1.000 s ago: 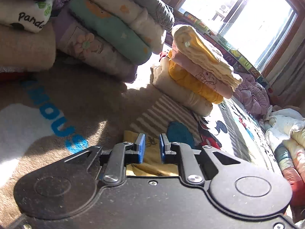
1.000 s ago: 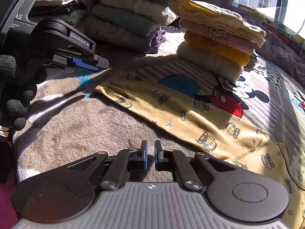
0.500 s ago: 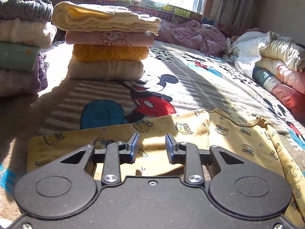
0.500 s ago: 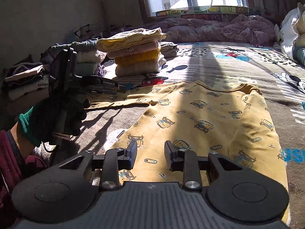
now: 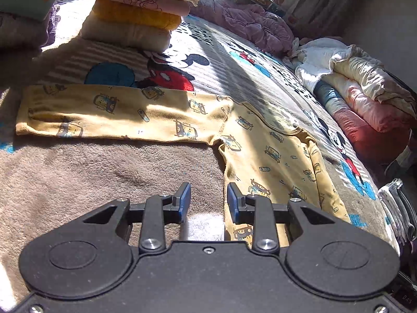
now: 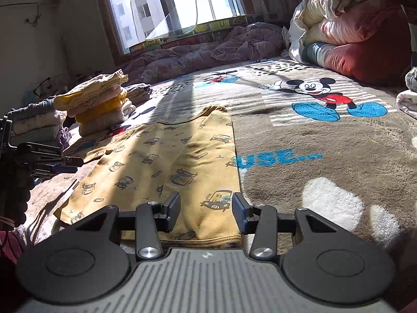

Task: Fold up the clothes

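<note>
I am lining up both tongs on the yellow shirt (image 6: 166, 161) lying flat on the bed's blanket (image 6: 312, 182). The left tongs (image 5: 208, 203) and right tongs (image 6: 206, 211) have just been opening, holding nothing, hovering at the shirt's hem corners. Next, I judge, I am closing on those corners to fold.

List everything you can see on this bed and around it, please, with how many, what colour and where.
Shirt: one, yellow with small car prints, spread flat on the blanket, one sleeve stretched out sideways.
Blanket: one, brown-grey with cartoon mice and blue letters, covering the bed.
Folded clothes stack: one, cream, pink, orange and beige layers, beyond the sleeve.
Second folded stack: one, grey, white and green layers, left of the first.
Purple quilt: one, crumpled under the window.
Rolled bedding: one heap, white, pink and red, on the bed's far right.
Left tool: one, black with blue pads, open at the shirt's side edge.
Right tool: one, black, open over the shirt's hem corner.
</note>
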